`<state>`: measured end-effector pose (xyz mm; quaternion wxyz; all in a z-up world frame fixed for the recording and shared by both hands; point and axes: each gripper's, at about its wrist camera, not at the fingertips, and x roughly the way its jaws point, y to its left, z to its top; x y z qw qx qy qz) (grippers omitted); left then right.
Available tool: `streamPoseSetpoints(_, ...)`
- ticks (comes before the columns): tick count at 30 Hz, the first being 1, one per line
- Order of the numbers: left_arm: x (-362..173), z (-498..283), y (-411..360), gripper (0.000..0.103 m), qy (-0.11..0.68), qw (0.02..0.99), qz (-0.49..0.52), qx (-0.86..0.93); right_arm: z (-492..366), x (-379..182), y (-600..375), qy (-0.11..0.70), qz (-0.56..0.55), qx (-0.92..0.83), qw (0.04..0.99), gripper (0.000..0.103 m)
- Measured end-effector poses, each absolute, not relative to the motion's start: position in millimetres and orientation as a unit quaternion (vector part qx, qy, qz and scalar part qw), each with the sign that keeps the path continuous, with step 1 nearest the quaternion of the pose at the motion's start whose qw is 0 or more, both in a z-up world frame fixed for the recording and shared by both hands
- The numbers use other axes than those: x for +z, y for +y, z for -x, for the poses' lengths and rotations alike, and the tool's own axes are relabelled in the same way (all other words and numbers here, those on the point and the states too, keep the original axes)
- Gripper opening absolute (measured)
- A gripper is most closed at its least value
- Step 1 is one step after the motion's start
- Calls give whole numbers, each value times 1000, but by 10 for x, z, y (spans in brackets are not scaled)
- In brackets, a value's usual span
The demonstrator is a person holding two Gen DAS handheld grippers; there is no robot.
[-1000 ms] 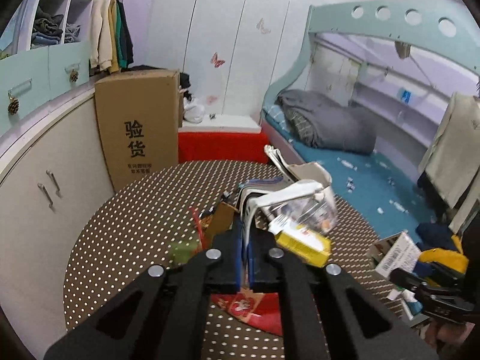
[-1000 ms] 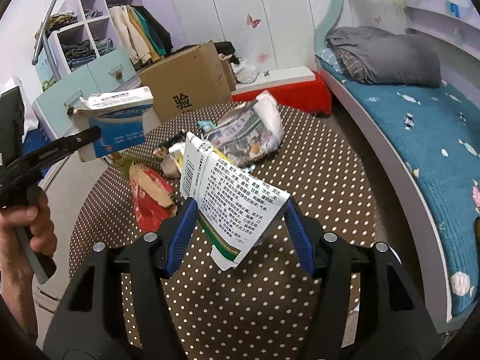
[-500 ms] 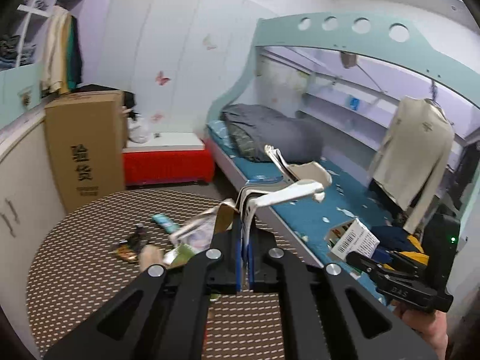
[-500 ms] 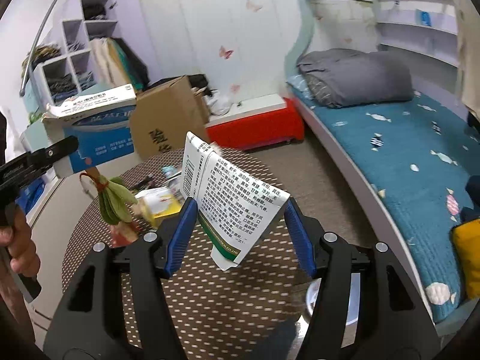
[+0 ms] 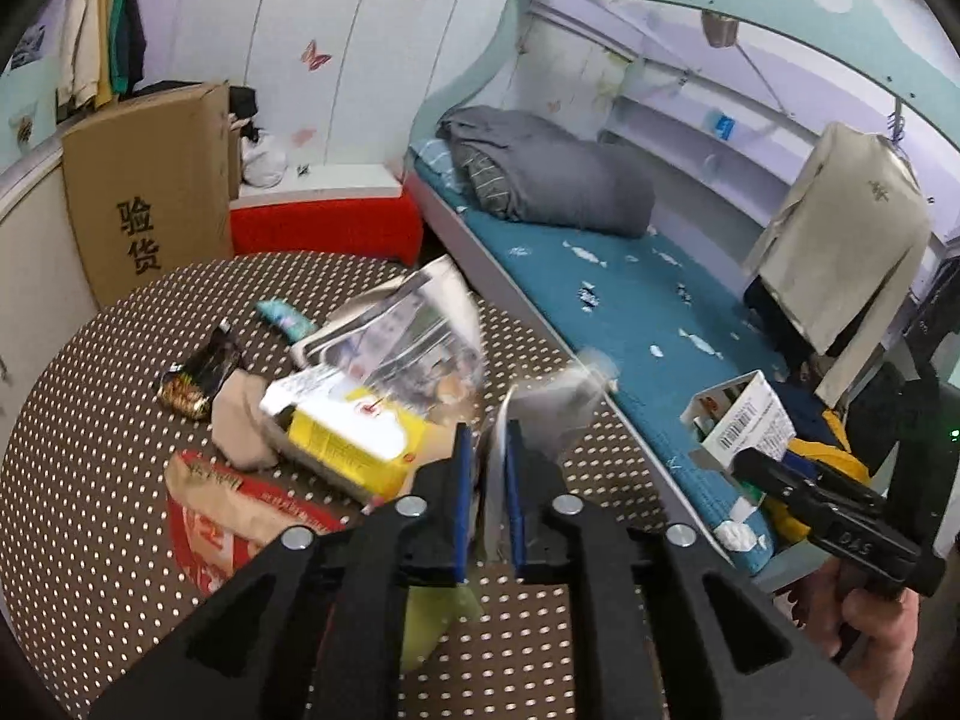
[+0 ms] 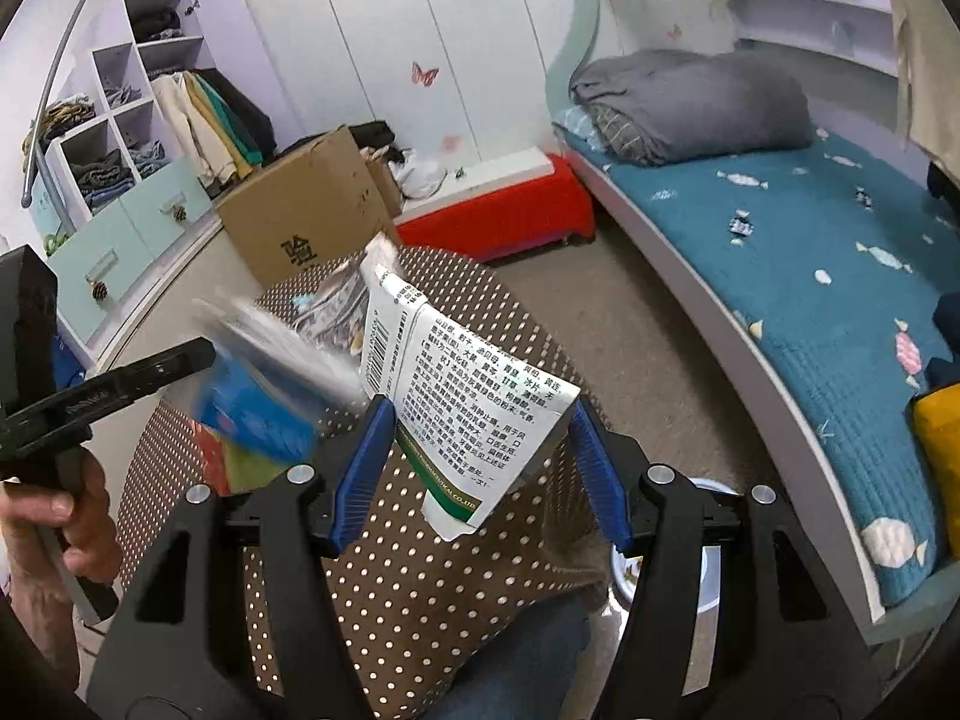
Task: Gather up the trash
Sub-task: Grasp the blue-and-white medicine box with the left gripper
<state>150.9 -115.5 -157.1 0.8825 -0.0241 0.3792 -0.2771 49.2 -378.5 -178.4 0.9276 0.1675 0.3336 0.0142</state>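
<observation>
Polka-dot round table (image 5: 90,450); right tongs (image 6: 480,468) clamp printed cardboard carton (image 6: 462,402).

- The brown cardboard box (image 5: 147,192), standing beyond the far left edge of the round table, bears the black characters 验货.
- The white medicine carton (image 6: 462,402) held in the right gripper (image 6: 480,468) carries a barcode, dense black Chinese print too small to read, and a green strip ending "CO.,LTD."
- The red packet (image 5: 234,516) at the table's near edge shows lettering I cannot make out.
</observation>
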Motion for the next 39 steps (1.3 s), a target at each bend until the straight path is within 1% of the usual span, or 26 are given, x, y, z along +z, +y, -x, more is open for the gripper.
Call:
streamPoseSetpoints(1,-1596,-1526,-1131,29,379,885,22,-270,-500,-1811,-3765,337,-169,17,926,59)
streamPoseSetpoints(2,-1620,-1541,-1120,32,378,887,18,-264,-505,-1830,-3751,339,-170,19,925,59)
streamPoseSetpoints(5,-1689,-1589,-1133,36,386,883,5,-267,-525,-1878,-3721,346,-171,24,922,59)
streamPoseSetpoints(7,-1740,-1610,-1170,44,393,878,-1,-273,-530,-1911,-3708,350,-172,25,921,59)
streamPoseSetpoints(9,-1779,-1624,-1207,44,394,877,-9,-274,-527,-1937,-3693,353,-172,26,919,59)
streamPoseSetpoints(10,-1797,-1646,-1220,42,395,876,-8,-277,-525,-1942,-3676,354,-172,25,919,59)
streamPoseSetpoints(11,-1794,-1659,-1228,36,395,875,-4,-281,-521,-1946,-3670,354,-172,24,919,59)
streamPoseSetpoints(12,-1789,-1682,-1234,21,395,874,-1,-283,-513,-1947,-3675,354,-172,23,919,59)
streamPoseSetpoints(13,-1781,-1705,-1245,14,396,872,1,-287,-513,-1943,-3673,355,-173,23,919,59)
streamPoseSetpoints(18,-1815,-1904,-1324,15,407,871,-10,-276,-492,-1935,-3710,355,-174,16,918,59)
streamPoseSetpoints(20,-1860,-1974,-1350,23,417,867,-12,-273,-478,-1933,-3723,354,-174,15,919,59)
streamPoseSetpoints(22,-1922,-2024,-1367,41,430,862,-8,-269,-481,-1942,-3742,355,-175,14,918,59)
streamPoseSetpoints(26,-1968,-1989,-1371,50,439,859,-7,-264,-486,-1969,-3769,359,-177,11,916,59)
streamPoseSetpoints(29,-1966,-1810,-1372,60,435,858,-7,-274,-485,-1975,-3770,360,-179,9,916,59)
streamPoseSetpoints(30,-1978,-1768,-1383,62,437,856,-8,-277,-486,-1982,-3780,361,-180,8,915,59)
streamPoseSetpoints(34,-2042,-1650,-1454,63,456,845,0,-278,-495,-1993,-3802,362,-180,8,914,59)
streamPoseSetpoints(37,-2013,-1479,-1484,63,448,846,11,-290,-490,-2005,-3809,361,-181,7,915,59)
streamPoseSetpoints(39,-2059,-1428,-1556,66,450,843,-1,-295,-492,-2032,-3836,362,-183,5,914,59)
